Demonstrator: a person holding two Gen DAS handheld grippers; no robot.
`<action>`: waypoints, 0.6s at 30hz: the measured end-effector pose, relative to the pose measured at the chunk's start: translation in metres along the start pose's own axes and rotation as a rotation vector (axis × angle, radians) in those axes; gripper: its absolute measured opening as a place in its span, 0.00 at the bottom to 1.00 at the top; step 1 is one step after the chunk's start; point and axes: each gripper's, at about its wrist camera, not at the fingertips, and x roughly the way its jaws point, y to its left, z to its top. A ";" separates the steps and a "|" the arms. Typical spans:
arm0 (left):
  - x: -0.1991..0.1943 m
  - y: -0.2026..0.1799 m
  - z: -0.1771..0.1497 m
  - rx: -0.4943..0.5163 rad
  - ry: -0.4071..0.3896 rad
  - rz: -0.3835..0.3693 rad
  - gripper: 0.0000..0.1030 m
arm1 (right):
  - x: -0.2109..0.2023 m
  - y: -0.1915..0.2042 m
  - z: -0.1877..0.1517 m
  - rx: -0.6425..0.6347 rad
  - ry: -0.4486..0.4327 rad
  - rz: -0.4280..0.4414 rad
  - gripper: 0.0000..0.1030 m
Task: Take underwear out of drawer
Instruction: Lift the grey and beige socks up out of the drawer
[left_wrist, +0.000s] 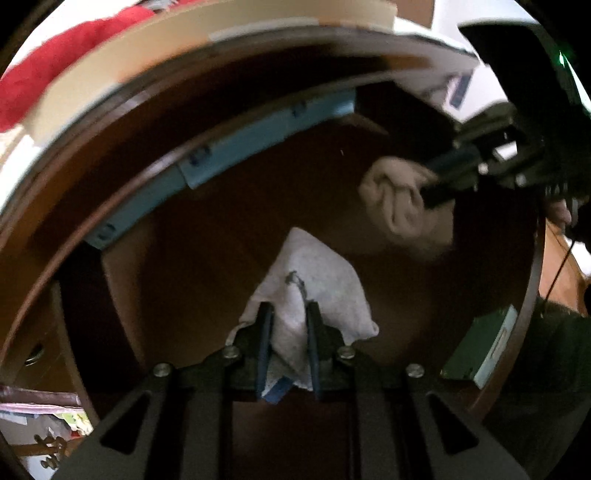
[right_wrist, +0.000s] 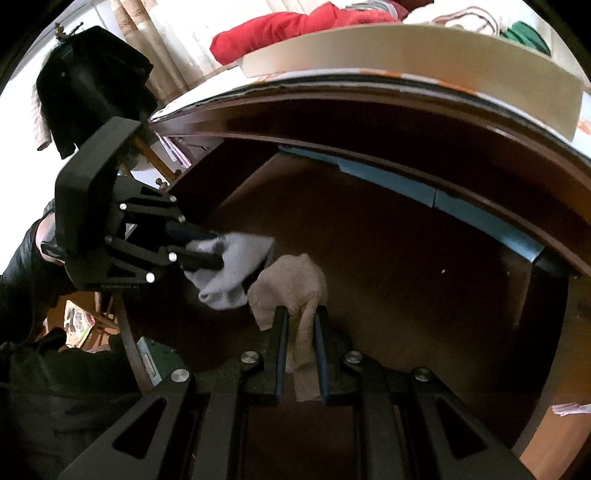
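An open dark brown wooden drawer (left_wrist: 207, 266) (right_wrist: 406, 288) fills both views. In the left wrist view my left gripper (left_wrist: 288, 306) is shut on a white, faintly speckled piece of underwear (left_wrist: 317, 273), which hangs over the drawer's bottom. To its upper right, my right gripper (left_wrist: 432, 184) grips a bunched beige piece (left_wrist: 399, 199). The right wrist view shows my right gripper (right_wrist: 301, 312) shut on that beige piece (right_wrist: 291, 280). Just to its left, my left gripper (right_wrist: 214, 251) pinches the pale grey-white piece (right_wrist: 236, 266). The two pieces hang close side by side.
A blue strip (left_wrist: 258, 136) (right_wrist: 424, 184) runs along the drawer's far wall. A green box (left_wrist: 480, 350) (right_wrist: 155, 354) lies at one near corner. On the cabinet top above sit a cream board (right_wrist: 406, 48) and a red cloth (right_wrist: 295, 29). A dark sleeve (right_wrist: 22, 288) is at left.
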 end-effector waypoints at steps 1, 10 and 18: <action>-0.002 0.000 0.001 -0.013 -0.020 0.013 0.15 | -0.001 0.000 0.000 -0.003 -0.009 -0.003 0.15; -0.034 0.029 0.002 -0.101 -0.147 0.060 0.15 | -0.013 0.002 -0.004 -0.006 -0.070 -0.015 0.15; -0.039 0.033 -0.002 -0.161 -0.219 0.136 0.15 | -0.024 0.002 -0.005 -0.010 -0.141 -0.022 0.15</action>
